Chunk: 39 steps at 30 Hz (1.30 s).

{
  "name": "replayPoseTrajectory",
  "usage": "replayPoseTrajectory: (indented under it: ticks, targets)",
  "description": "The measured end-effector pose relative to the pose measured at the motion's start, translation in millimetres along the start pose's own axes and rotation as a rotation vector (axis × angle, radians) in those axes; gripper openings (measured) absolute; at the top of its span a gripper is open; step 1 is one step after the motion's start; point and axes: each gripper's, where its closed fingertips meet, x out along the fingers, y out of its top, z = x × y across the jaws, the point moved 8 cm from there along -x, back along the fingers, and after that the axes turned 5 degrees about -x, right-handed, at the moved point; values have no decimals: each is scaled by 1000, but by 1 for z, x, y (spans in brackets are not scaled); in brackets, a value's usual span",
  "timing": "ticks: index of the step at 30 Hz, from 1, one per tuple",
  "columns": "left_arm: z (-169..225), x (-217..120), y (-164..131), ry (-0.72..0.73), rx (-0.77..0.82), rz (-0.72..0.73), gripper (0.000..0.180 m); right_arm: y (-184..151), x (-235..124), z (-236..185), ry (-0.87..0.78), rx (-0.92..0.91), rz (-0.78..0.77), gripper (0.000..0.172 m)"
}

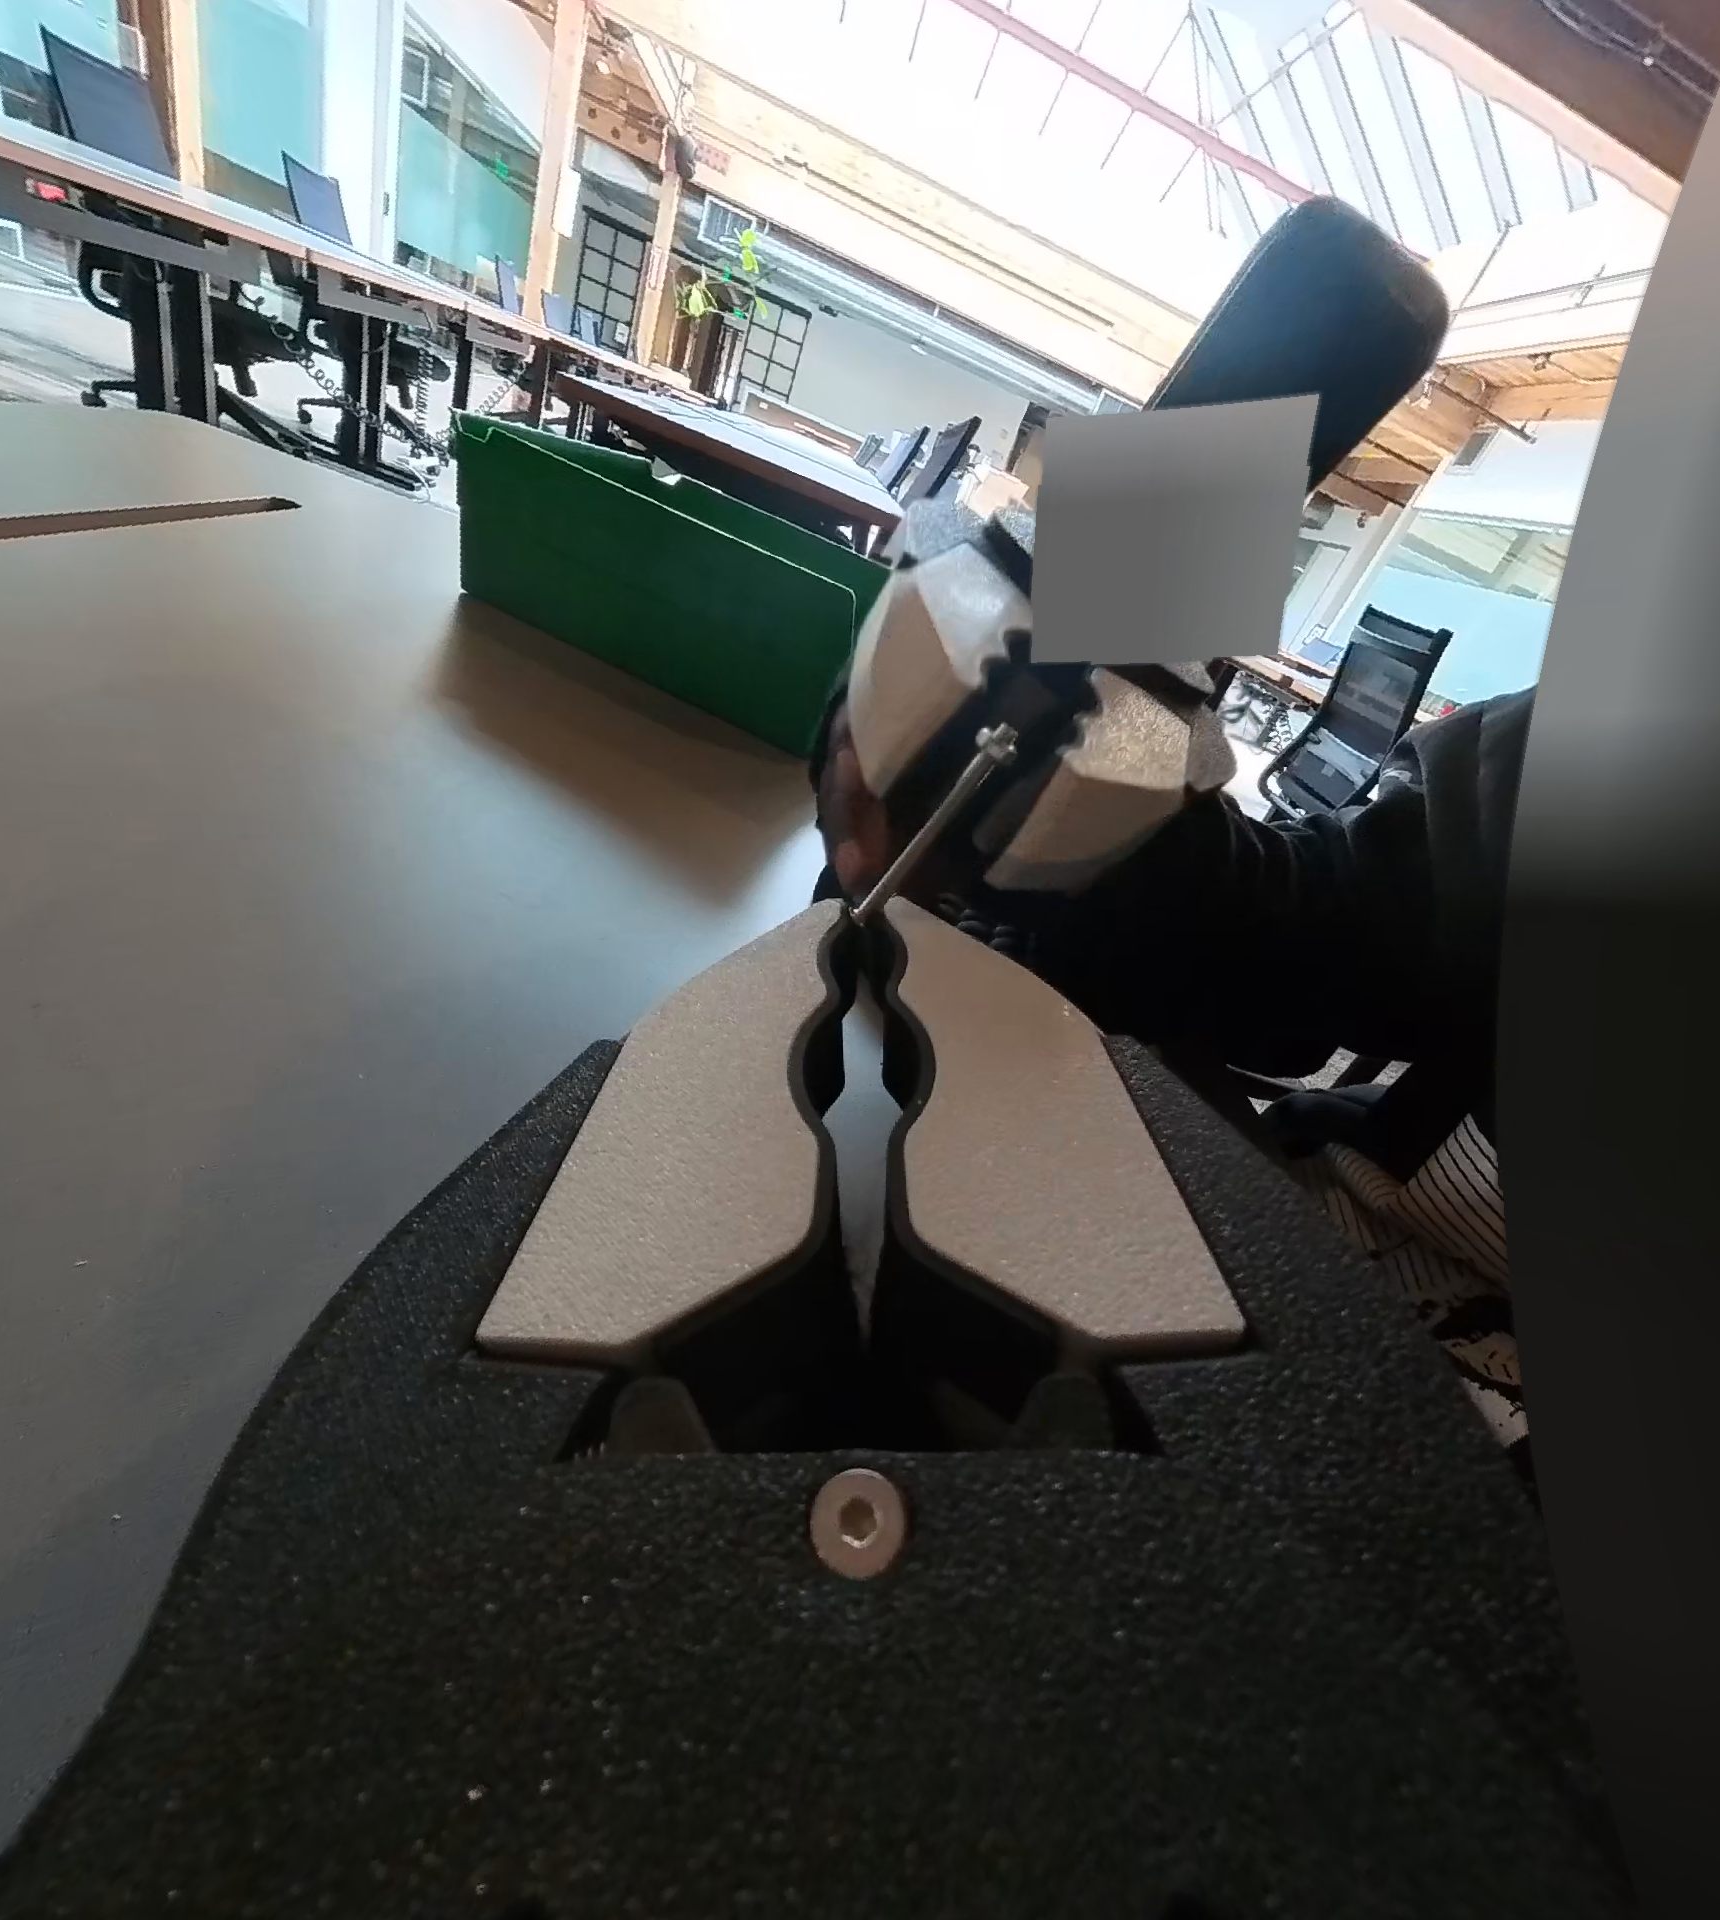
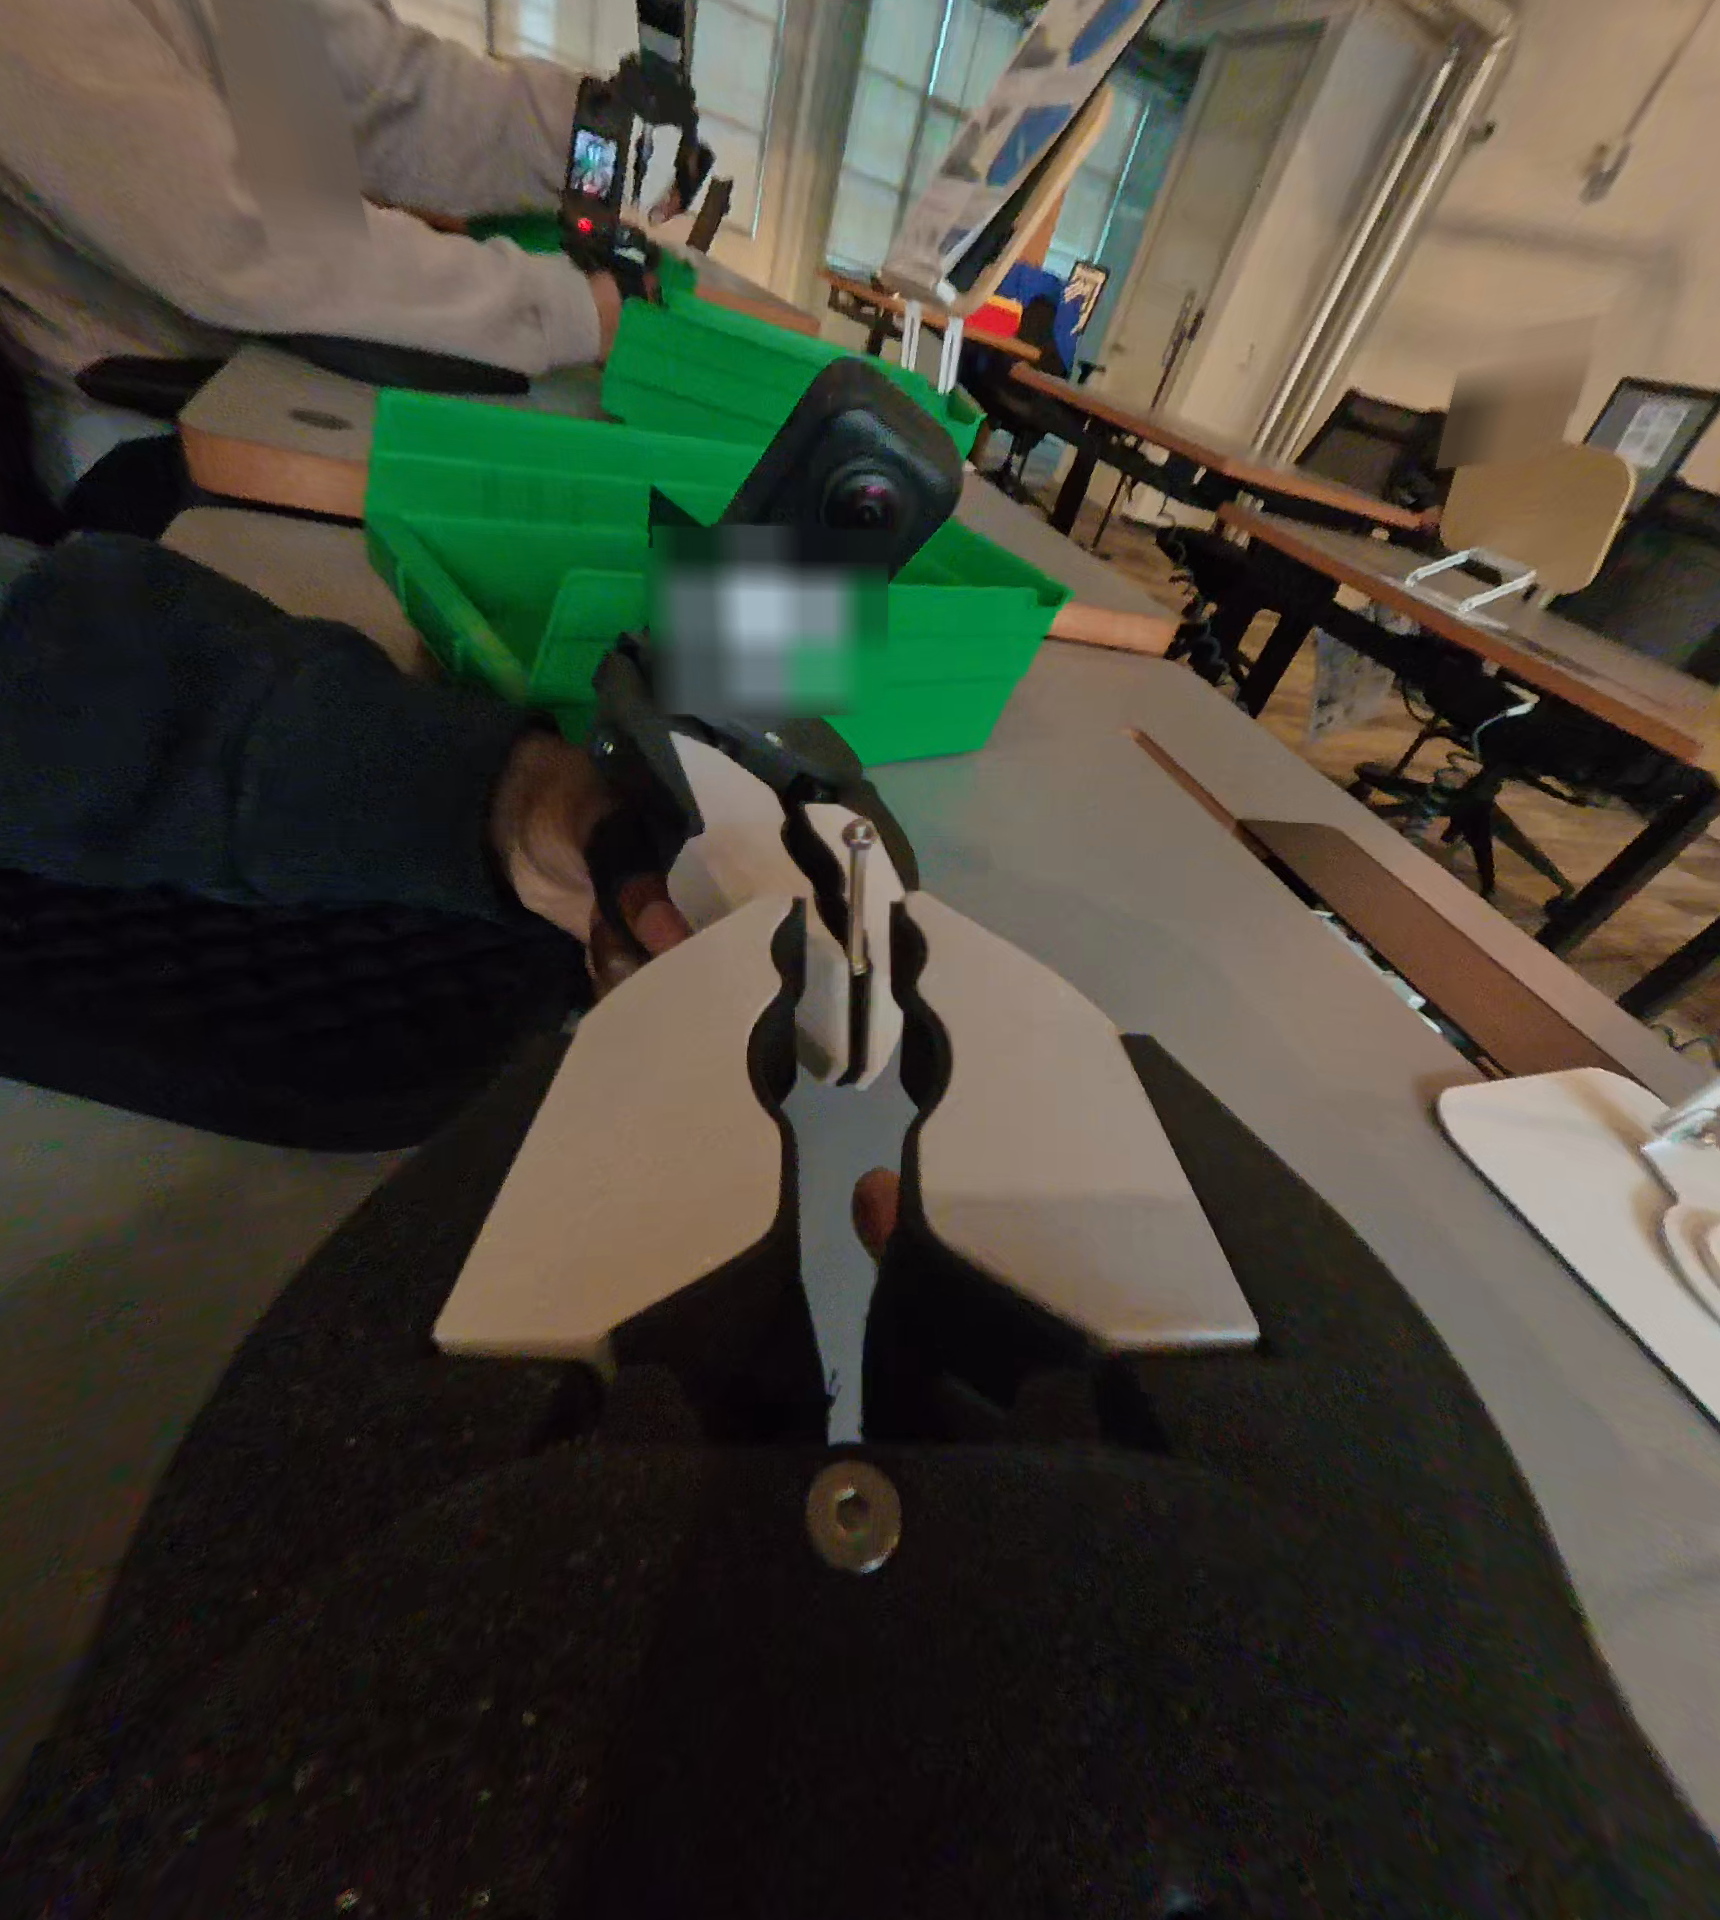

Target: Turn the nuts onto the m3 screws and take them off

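Grey table (image 1: 212, 831): my left hand-held gripper (image 1: 861, 920) clamps long silver screw (image 1: 929, 821) steady; right hand-held gripper (image 2: 845, 914) parted around it for nut-turning.

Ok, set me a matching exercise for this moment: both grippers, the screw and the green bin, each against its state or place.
Things:
1. left gripper
2. right gripper
3. screw
4. green bin

States or places:
A. stands on the table, beyond the grippers
B. open, a finger on either side of the screw, not pressing on it
C. shut, pinching the screw's end
D. sticks out from one gripper's tips toward the other

Pairs: 1-C, 2-B, 3-D, 4-A
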Motion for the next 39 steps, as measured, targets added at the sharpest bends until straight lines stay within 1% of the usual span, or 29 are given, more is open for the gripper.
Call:
replayPoseTrajectory:
  ticks: [8,12,19,24,28,39]
  targets:
    - [2,2,-1,-8,23,-21,1,-1,3,1,22,48,-6,1]
    - [7,4,-2,-20,65,-42,2,0,3,3,60,133,-15,1]
    - [10,6,-4,-27,101,-61,11,-2,2,4,84,202,-12,1]
    - [10,6,-3,1,129,-57,14,-4,0,7,103,277,21,0]
    - [9,5,-2,21,137,-45,17,-5,0,7,111,298,36,0]
    - [10,5,-2,16,147,-45,4,-7,3,7,121,323,51,0]
